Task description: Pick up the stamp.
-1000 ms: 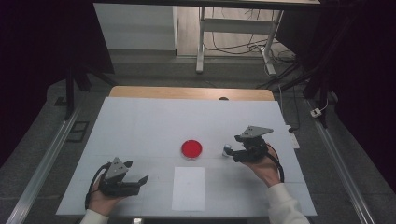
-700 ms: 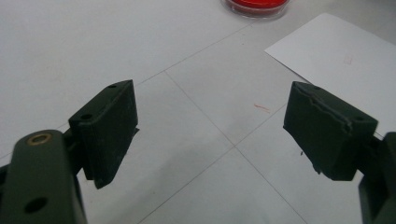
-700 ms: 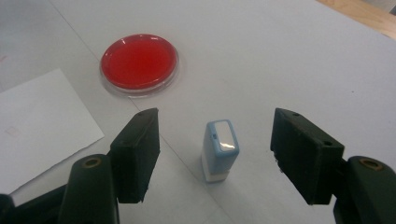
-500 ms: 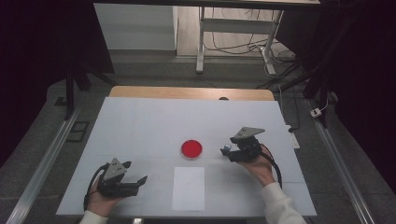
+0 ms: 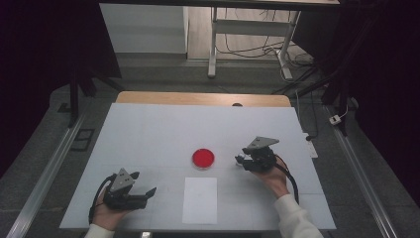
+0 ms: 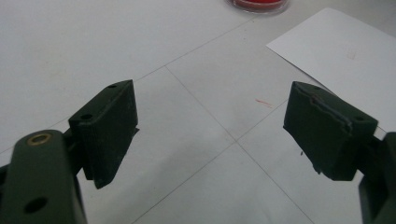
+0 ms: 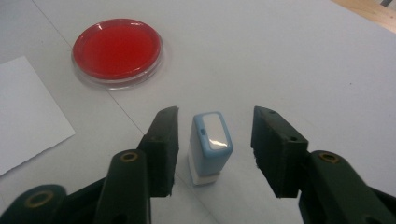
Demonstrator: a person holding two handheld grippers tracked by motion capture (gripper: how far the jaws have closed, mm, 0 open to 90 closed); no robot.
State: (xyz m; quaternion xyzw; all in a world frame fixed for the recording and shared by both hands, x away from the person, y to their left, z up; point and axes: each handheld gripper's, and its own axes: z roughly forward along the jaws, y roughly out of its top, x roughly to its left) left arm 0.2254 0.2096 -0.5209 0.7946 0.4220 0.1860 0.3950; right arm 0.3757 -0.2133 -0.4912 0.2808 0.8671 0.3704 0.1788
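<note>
Right gripper (image 7: 212, 140) straddles a small blue-and-white stamp (image 7: 209, 144) standing upright on the white table (image 7: 303, 60); its jaws have just been closing, with gaps left on both sides. Likely light, rigid, smooth plastic, it is best pinched across its flat sides. No writing is readable. Beyond sit white paper (image 7: 23, 112) and a red ink dish (image 7: 117, 50). Left gripper (image 6: 210, 126) rests wide, holding nothing.

Table (image 5: 163, 134) evenly lit from overhead; surroundings dark toward frame edges in the high view, which is soft and low in detail. Glare spot on stamp (image 7: 210, 140) top; near jaws slightly blurred at lower frame.
</note>
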